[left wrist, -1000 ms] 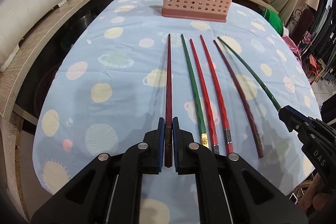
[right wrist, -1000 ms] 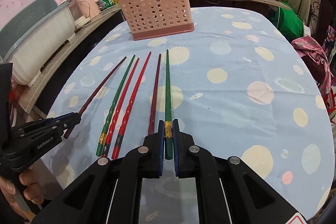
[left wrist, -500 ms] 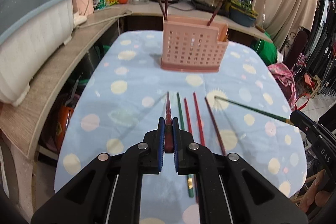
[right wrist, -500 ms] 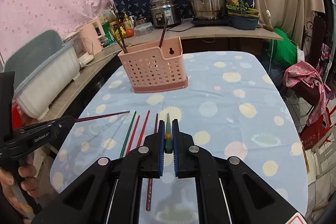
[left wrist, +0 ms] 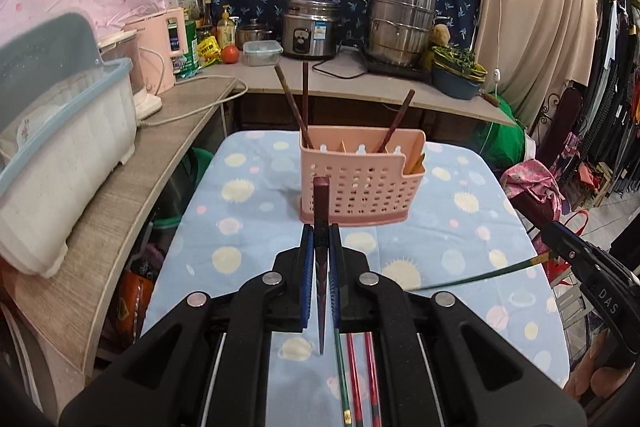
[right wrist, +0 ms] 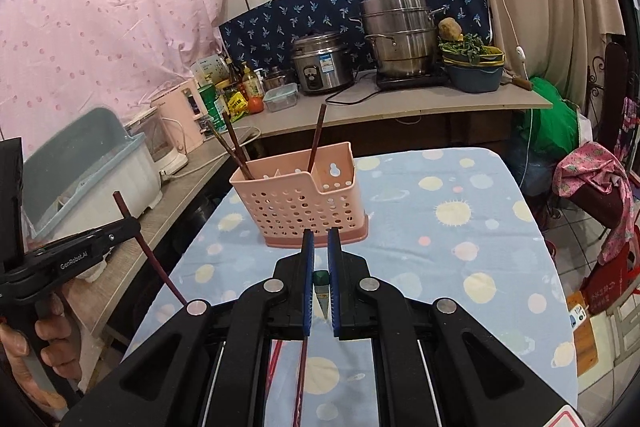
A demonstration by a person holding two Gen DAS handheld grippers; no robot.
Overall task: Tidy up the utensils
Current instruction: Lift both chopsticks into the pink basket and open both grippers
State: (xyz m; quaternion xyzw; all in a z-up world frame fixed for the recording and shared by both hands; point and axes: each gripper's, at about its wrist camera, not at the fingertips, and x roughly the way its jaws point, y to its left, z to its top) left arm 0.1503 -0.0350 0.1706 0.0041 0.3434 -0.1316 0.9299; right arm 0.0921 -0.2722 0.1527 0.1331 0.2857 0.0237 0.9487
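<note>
We hold one chopstick in each gripper. Our left gripper [left wrist: 319, 243] is clamped on a dark red chopstick [left wrist: 321, 203] that stands almost straight up. Our right gripper [right wrist: 320, 255] is pinched on a green chopstick [right wrist: 321, 285] with its thin end pointing back at us. Ahead of both sits the pink plastic basket with holes [left wrist: 360, 183], and three brown chopsticks [left wrist: 305, 99] already stand in it. Four more chopsticks [left wrist: 352, 367] lie on the blue spotted tablecloth [left wrist: 248, 227] below our grippers, so lots is left. The way to the basket is open. The table edge is close on our left.
</note>
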